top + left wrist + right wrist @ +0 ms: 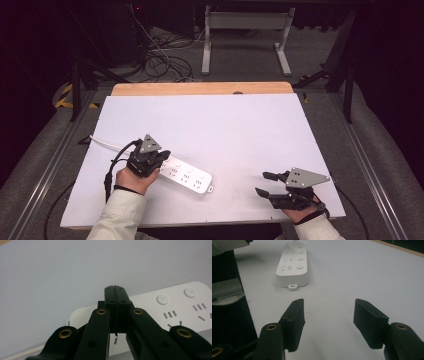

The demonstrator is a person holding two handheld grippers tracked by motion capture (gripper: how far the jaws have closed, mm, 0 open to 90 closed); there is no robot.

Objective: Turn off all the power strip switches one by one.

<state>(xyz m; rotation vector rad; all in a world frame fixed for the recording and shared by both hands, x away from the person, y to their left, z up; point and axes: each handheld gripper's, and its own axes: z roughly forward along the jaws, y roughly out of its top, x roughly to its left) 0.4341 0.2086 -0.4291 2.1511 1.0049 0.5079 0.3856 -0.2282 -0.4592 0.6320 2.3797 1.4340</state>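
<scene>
High view has the white power strip [185,174] near the tabletop's [240,125] front-left corner, left tongs [161,156] pressed together over its cord end, right tongs [264,182] spread and idle near the front-right corner, so I'd press down gently, square on a button.

Power strip [185,175] on table's [225,120] left

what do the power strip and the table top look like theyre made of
Power strip: looks like white moulded plastic, smooth and faintly glossy, with rounded edges and round buttons. Table top: a matte white sheet, material unclear, with a pale wood-looking board at its far edge.
</scene>
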